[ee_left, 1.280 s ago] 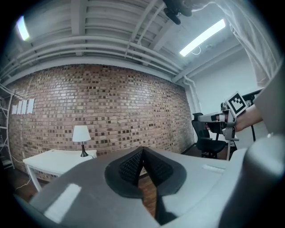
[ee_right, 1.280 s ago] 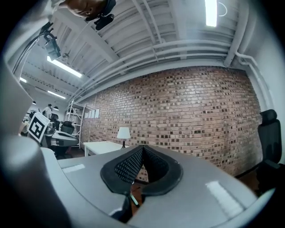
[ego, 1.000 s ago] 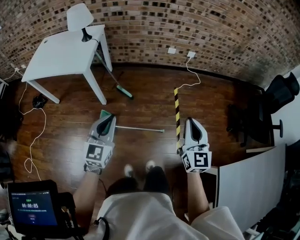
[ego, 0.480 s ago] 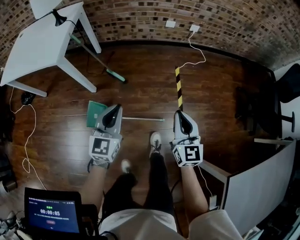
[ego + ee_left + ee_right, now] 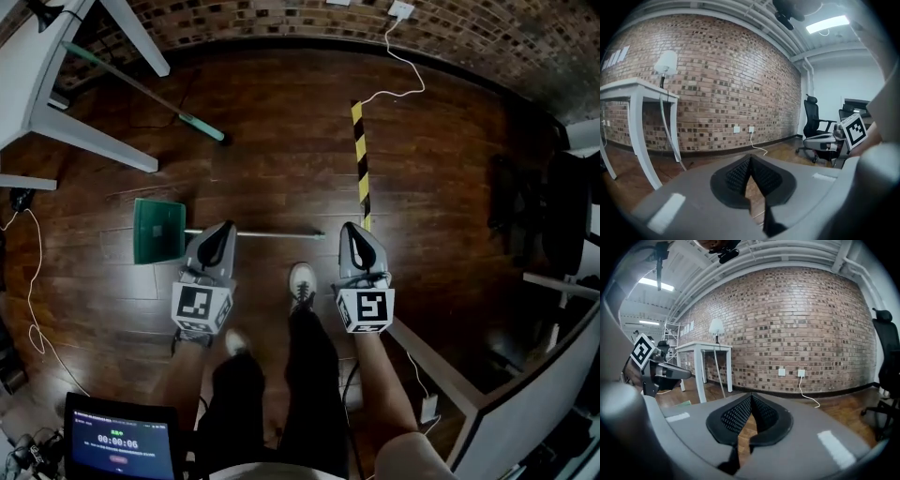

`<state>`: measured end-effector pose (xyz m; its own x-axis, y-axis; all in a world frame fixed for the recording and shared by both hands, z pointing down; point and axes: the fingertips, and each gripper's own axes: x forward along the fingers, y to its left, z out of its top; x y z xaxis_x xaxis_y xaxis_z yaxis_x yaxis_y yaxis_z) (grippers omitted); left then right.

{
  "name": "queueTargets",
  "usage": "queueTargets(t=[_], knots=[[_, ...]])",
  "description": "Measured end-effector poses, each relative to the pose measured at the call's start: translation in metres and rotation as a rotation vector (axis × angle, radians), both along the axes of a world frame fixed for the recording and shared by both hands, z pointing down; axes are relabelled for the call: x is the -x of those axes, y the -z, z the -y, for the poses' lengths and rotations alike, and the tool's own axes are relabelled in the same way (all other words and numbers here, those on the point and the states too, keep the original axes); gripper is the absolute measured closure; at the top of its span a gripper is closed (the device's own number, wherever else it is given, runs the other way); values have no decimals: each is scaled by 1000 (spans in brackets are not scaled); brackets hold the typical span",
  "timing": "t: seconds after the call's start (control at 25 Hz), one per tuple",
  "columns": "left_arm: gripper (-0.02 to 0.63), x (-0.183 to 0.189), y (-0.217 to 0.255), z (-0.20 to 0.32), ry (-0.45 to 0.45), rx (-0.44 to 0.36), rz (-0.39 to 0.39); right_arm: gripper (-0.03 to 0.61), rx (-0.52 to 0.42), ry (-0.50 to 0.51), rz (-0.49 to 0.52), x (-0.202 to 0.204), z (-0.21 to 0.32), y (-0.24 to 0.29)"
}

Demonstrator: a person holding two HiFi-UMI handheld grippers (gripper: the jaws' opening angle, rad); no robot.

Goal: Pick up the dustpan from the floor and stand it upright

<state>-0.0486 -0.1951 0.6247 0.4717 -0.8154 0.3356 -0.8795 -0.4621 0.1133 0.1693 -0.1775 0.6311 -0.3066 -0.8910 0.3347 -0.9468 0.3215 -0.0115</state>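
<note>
None of the job is done yet, by my reckoning: the green dustpan (image 5: pixel 157 231) lies flat on the wooden floor (image 5: pixel 281 141) at the left, its long thin handle (image 5: pixel 272 233) stretched out to the right. The left gripper (image 5: pixel 221 231) hangs over the handle near the pan end, and I cannot tell whether it touches. The right gripper (image 5: pixel 351 231) sits just past the handle's free end. The left one's fingers (image 5: pixel 736 176) are pressed together with nothing between them, and so are the right one's fingers (image 5: pixel 736 416). What remains is everything: part the fingers, take hold, lift, and set the dustpan on end. A broom (image 5: pixel 131 86) slants out from under the white desk (image 5: pixel 37 84), far left.
</note>
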Motion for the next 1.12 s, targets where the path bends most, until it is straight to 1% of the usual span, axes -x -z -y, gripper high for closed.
queueTargets(t=[0.2,0.36,0.56,0.72,0.8,0.84,1.0,1.12], knots=[[612,-29,-103,5,-34,47,-9,572,60,-20,-2,-22,-7,-111],[612,-50,-162,5,-79,75,-8,563,105,21,-20,-24,-18,-171],[612,-77,-234,-2,-156,100,-1,507,158,18,-20,-33,-36,-253],[612,-78,-280,-8,-165,120,3,449,198,41,-17,-30,-49,-320],[612,-78,-299,-9,-172,128,11,389,224,67,-10,-26,-54,-352],[612,-78,-306,-10,-175,130,14,369,239,80,-13,-24,-57,-366],[612,-79,-326,-4,-180,124,22,350,303,112,-87,-21,-63,-418],[612,-74,-337,3,-166,114,27,350,333,107,-137,-24,-65,-448]])
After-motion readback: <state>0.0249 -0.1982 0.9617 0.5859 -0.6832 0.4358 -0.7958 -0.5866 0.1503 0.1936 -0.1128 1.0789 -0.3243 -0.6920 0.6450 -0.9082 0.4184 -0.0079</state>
